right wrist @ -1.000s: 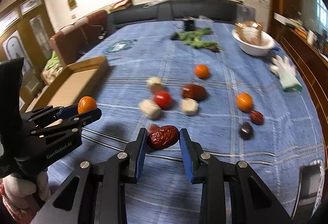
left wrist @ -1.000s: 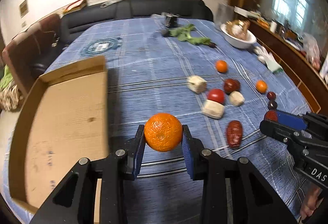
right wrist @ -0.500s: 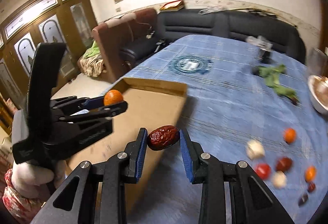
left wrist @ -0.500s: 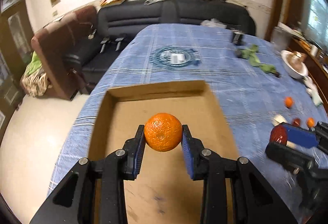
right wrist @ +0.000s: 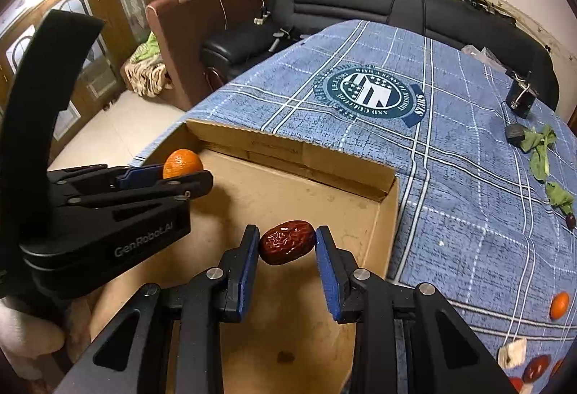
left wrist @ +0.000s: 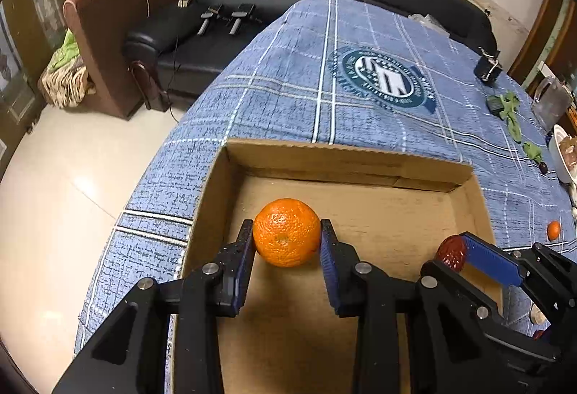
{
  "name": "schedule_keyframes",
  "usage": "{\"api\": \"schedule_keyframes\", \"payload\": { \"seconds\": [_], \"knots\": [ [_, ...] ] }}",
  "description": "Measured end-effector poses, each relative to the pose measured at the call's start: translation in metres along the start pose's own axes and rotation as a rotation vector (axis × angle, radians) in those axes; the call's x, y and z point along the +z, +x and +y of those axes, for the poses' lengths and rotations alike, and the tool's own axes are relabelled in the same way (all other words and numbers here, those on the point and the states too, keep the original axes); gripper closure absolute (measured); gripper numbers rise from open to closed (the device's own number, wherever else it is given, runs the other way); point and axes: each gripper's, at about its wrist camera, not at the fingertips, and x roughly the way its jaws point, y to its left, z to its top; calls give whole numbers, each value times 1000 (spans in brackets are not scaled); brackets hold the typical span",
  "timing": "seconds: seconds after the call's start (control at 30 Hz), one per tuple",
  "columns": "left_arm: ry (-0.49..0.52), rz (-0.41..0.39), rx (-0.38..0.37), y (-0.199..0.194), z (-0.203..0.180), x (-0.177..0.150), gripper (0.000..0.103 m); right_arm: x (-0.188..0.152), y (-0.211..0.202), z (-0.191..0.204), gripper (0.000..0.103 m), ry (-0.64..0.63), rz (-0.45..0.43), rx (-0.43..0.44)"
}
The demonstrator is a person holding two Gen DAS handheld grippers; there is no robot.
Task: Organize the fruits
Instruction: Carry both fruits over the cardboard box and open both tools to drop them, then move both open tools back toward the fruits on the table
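Right, your left gripper point(left wrist: 286, 239) clamped on orange point(left wrist: 286, 232), pads pressing both sides, fruit held above floor of cardboard box point(left wrist: 346, 156). Your right gripper point(right wrist: 287, 244) holds red date point(right wrist: 287, 241) over same box, nearer its right wall (left pad touching; contact on right pad hard to confirm, sliver of gap possible). Both grippers side by side, angled down into box. Box sits at edge of blue plaid tablecloth point(right wrist: 450, 177). Loose fruit left on cloth to right: small orange point(right wrist: 559, 305), more pieces at frame corner.
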Motion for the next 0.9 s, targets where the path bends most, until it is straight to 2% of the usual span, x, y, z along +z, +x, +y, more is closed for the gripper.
{"api": "schedule_keyframes", "payload": {
  "seconds": [0.17, 0.33, 0.4, 0.53, 0.77, 0.9],
  "knots": [
    [-8, 24, -9, 8, 2, -2, 68, 1, 9, 2, 67, -15, 25, -19],
    [-23, 19, -21, 9, 3, -2, 47, 3, 13, 3, 67, -16, 37, -25],
    [-28, 16, -24, 7, 3, -1, 43, 4, 14, 3, 65, -15, 41, -28],
    [-38, 9, -23, -1, 4, -2, 42, 4, 9, 0, 65, -7, 29, -24],
    [-49, -61, -18, -49, 4, -8, 41, -5, -52, -20, 64, 31, -83, -19],
    [-14, -118, -46, -82, -18, -18, 37, -23, -97, -49, 61, 80, -148, -32]
  ]
}}
